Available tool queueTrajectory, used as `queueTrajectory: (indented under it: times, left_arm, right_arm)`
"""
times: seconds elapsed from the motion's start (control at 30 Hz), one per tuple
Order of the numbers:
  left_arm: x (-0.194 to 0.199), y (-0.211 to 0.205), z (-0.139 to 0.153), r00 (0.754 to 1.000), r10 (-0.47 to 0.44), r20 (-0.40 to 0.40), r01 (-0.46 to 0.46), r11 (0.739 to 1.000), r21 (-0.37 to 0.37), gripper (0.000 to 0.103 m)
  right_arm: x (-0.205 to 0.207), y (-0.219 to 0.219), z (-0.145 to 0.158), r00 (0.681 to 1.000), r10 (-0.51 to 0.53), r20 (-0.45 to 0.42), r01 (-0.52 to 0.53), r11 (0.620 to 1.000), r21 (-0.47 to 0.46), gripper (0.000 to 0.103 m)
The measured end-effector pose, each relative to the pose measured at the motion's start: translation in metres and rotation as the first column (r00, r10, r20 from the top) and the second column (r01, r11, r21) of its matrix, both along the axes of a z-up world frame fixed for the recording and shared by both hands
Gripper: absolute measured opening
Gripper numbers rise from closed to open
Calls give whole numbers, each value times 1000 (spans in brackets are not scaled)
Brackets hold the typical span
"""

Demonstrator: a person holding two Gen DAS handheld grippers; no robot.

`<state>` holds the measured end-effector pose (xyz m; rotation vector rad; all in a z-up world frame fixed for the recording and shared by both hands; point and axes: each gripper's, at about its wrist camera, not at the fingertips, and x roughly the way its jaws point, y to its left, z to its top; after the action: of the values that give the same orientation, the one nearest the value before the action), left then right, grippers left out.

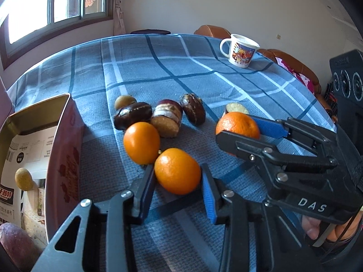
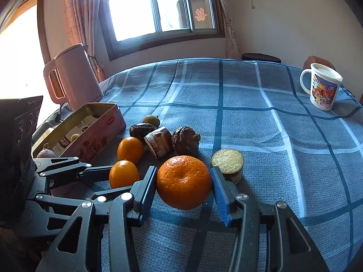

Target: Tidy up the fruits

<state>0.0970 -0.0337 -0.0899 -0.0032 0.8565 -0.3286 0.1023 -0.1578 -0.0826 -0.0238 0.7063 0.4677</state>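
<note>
Three oranges lie on the blue checked tablecloth (image 1: 158, 68). My left gripper (image 1: 178, 189) has its fingers on both sides of the near small orange (image 1: 177, 174), touching it. A second small orange (image 1: 141, 142) lies just behind. My right gripper (image 2: 184, 187) closes around the large orange (image 2: 184, 181), also in the left wrist view (image 1: 237, 124). Both oranges rest on the cloth. A pink tin box (image 1: 61, 158) stands at the left, holding a small yellow-green fruit (image 1: 23, 179) and a purple fruit (image 1: 15, 242).
Several dark chocolate pastries (image 1: 166, 117) and a small brown fruit (image 1: 124, 101) lie behind the oranges. A cut cake roll (image 2: 228, 164) sits right of the large orange. A cartoon mug (image 2: 322, 87) stands far right; a pink kettle (image 2: 72, 77) stands behind the tin.
</note>
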Motion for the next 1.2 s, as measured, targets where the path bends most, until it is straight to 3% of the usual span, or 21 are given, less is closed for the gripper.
queueTrajectory:
  times: [0.57,1.2]
  left_arm:
    - [-20,9,15,989,39,143,-36,999,-20,40]
    - [-40,12,27,957,83,278,-83,996,-13,40]
  right_arm:
    - [-6,-3,3,999,-5,42,4,1000,10,50]
    - [-18,-5,12,993,13,117,-17,999,33,50]
